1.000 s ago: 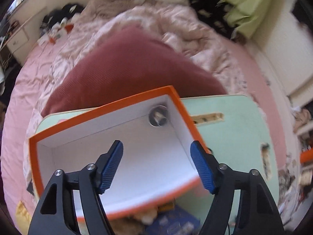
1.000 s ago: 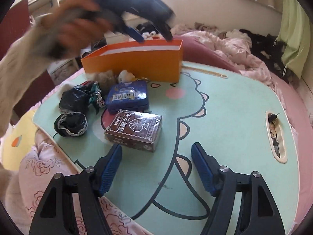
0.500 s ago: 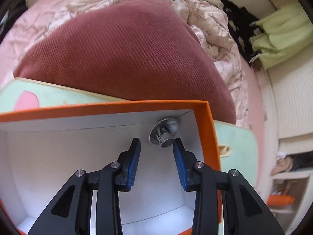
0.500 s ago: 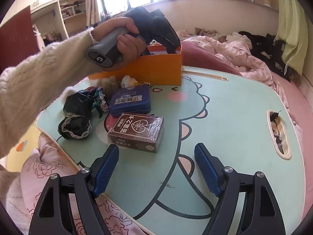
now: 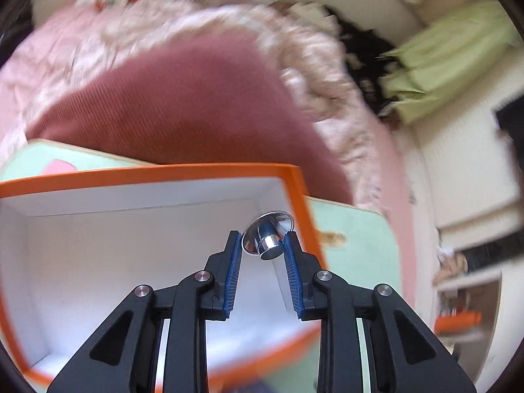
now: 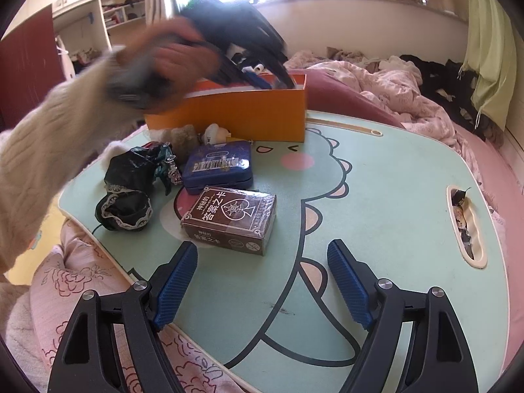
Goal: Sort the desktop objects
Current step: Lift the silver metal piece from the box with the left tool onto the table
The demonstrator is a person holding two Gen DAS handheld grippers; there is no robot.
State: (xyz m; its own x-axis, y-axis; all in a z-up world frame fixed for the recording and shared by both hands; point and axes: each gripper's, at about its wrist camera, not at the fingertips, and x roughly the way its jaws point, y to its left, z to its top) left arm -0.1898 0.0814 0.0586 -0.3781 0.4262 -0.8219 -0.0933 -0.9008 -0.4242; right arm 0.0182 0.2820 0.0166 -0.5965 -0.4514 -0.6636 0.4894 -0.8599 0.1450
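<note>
An orange box with white inside stands at the far edge of the green table. Inside its right corner is a shiny metal knob-like piece. My left gripper reaches into the box, and its jaws are closing with the blue pads against both sides of that piece. From the right wrist view the left gripper shows blurred over the orange box, held by a hand in a cream sleeve. My right gripper hovers open just short of a brown card box, nothing between its fingers.
A blue tin, two black lace pouches, a small plush and a white trinket lie left of the table's middle. A slot is cut at the right edge. A maroon pillow and bedding lie behind.
The left gripper's jaws have narrowed from wide apart to pressing on the metal piece, and it moved deeper into the box's right corner. The right gripper stayed put.
</note>
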